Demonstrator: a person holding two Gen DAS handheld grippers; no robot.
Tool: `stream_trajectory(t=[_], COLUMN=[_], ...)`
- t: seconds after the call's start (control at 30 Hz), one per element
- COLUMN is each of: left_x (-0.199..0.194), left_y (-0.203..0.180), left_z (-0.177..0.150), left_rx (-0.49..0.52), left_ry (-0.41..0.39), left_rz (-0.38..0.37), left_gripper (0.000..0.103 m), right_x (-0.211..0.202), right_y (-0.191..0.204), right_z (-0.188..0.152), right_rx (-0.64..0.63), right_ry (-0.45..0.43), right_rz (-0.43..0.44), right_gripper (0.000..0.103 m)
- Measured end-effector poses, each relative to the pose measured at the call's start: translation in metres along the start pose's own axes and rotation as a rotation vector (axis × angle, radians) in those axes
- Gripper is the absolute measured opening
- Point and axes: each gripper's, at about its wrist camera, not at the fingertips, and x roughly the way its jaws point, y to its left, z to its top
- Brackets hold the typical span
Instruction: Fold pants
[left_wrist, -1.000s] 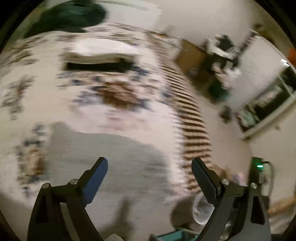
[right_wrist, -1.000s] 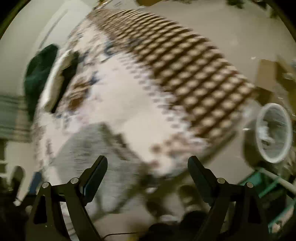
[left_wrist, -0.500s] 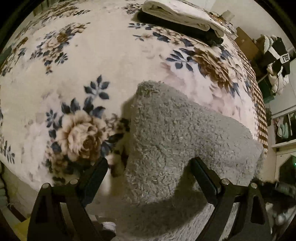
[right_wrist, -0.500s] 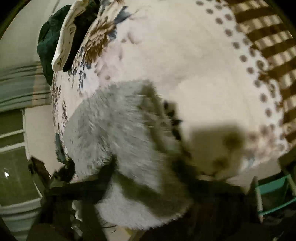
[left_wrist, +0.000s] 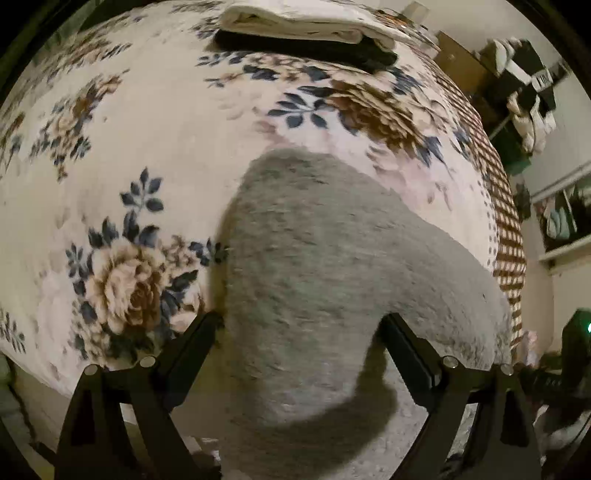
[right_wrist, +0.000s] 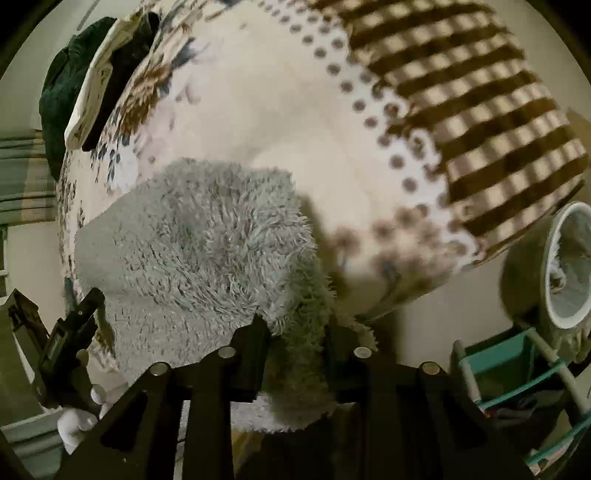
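Note:
Grey fluffy pants (left_wrist: 314, 240) lie on the floral blanket (left_wrist: 129, 129) at the bed's near edge, and part of them hangs over it. My left gripper (left_wrist: 301, 321) is open, one finger on either side of the grey fabric, close above it. The pads do not press on it. In the right wrist view the pants (right_wrist: 207, 229) show long pile. My right gripper (right_wrist: 295, 326) is shut on a bunched fold at their near right edge. The left gripper's body (right_wrist: 66, 339) shows at the far left there.
A folded white piece on a black one (left_wrist: 306, 26) lies at the bed's far side, with a dark green heap (right_wrist: 59, 92) beyond. The blanket's brown checked border (right_wrist: 480, 110) hangs to the right. A white bin (right_wrist: 565, 266) and a teal rack (right_wrist: 517, 358) stand on the floor.
Both grippers came down from high above the bed to the grey pants. The right jaws went from wide apart to shut on the fabric's edge. The left jaws stayed open.

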Motion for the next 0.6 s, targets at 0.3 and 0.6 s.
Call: stream_trajectory(t=[0.3, 0.6], left_x=[0.001, 0.002], left_y=[-0.006, -0.002], left_z=[-0.002, -0.002], left_rx=[0.005, -0.005], left_ry=[-0.004, -0.005], left_rz=[-0.001, 0.001], left_gripper=[0.092, 0.092], right_x=[-0.014, 0.053], right_y=[0.028, 0.036], right_z=[0.052, 0.076], right_rx=[-0.056, -0.053], right_ry=[-0.131, 0.054], right_rz=[0.138, 0.16], right_gripper=[0.096, 0.043])
